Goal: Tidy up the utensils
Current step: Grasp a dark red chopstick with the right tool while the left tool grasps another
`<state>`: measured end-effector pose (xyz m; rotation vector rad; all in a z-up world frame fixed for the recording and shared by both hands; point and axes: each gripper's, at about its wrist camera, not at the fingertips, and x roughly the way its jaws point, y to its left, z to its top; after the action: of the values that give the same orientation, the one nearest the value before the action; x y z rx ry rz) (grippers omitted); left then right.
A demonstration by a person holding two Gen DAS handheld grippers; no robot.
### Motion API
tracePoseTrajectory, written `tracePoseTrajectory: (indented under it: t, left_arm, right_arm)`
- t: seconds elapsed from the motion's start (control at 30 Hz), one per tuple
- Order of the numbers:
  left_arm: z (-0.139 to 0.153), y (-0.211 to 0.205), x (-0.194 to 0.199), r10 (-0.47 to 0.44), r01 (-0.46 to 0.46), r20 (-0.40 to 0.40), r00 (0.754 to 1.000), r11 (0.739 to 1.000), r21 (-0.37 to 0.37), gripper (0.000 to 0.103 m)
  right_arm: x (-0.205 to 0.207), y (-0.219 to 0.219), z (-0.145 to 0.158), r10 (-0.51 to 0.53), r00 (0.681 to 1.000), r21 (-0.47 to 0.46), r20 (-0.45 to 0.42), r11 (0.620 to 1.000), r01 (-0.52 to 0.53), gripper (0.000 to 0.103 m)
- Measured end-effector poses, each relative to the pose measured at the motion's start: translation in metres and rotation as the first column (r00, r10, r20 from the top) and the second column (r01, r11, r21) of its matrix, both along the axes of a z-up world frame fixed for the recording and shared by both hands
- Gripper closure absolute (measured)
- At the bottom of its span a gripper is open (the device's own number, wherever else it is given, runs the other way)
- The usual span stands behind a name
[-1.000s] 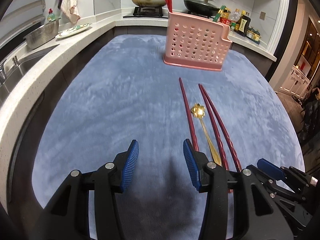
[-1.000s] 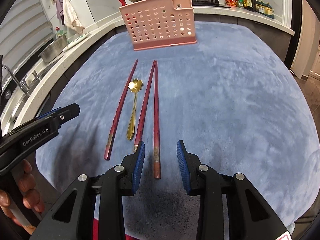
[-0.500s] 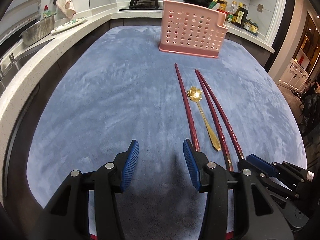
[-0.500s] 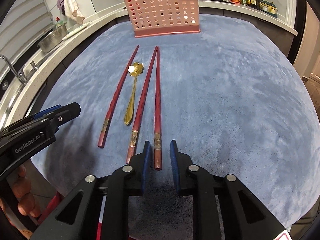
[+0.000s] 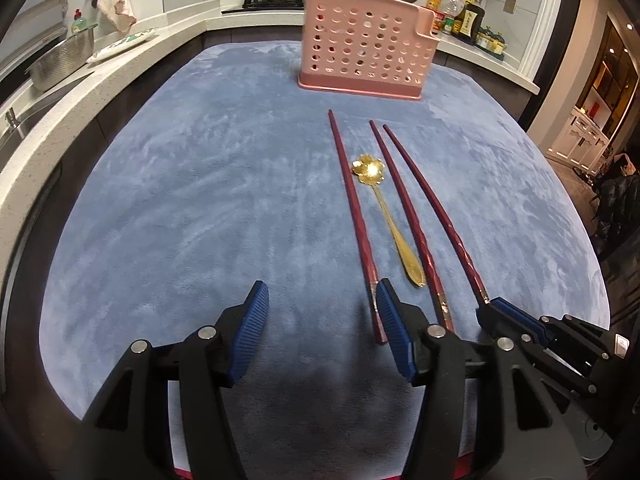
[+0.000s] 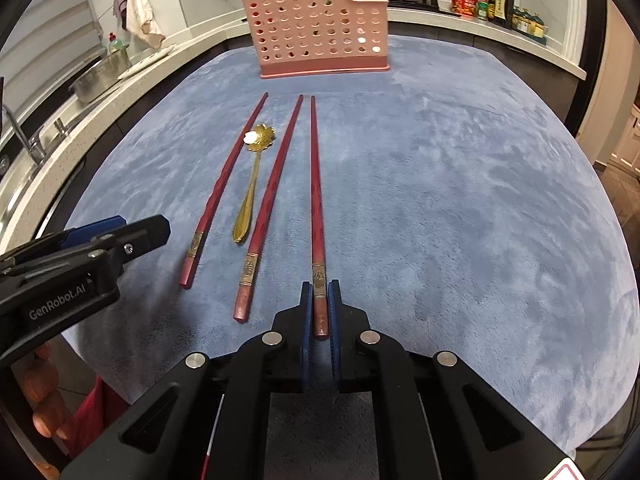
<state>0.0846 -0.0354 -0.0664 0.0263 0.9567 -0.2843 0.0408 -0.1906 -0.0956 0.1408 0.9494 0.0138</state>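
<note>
Kitchen table (image 6: 460,200) under blue cloth; pink holder (image 6: 320,28) at far edge. Right gripper (image 6: 320,312) clenched on butt end of rightmost chopstick (image 6: 316,184), held low, pointing along it. Left gripper (image 5: 320,320) released, hovering near front edge. Risk: end-only pinch, stick may pivot or droop on lift.

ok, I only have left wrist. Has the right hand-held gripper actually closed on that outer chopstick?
Observer: Yes. The right wrist view shows the right hand-held gripper shut on the rightmost chopstick, pads just behind its gold band.
Operator: Lifted?
Observer: Doesn't look it. It seems to lie flat along the mat, pointing at the pink holder.
Operator: Left one crowding it?
Observer: No. The left hand-held gripper sits apart, left of the other chopsticks.
</note>
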Motion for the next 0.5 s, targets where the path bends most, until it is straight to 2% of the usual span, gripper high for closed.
tracePoseTrajectory:
  t: [0.3, 0.5]
  left_arm:
    - [-0.01, -0.017, -0.003, -0.039, 0.039, -0.021, 0.999, 0.999, 0.018, 0.047]
    - [-0.017, -0.02, 0.0, -0.028, 0.029, -0.032, 0.999, 0.999, 0.043, 0.047]
  right_arm:
    - [-0.007, -0.008, -0.001, -0.029, 1.0, 0.033, -0.004, 0.999, 0.029, 0.096]
    - [-0.008, -0.009, -0.002, -0.031, 1.0, 0.042, -0.004, 0.999, 0.031, 0.096]
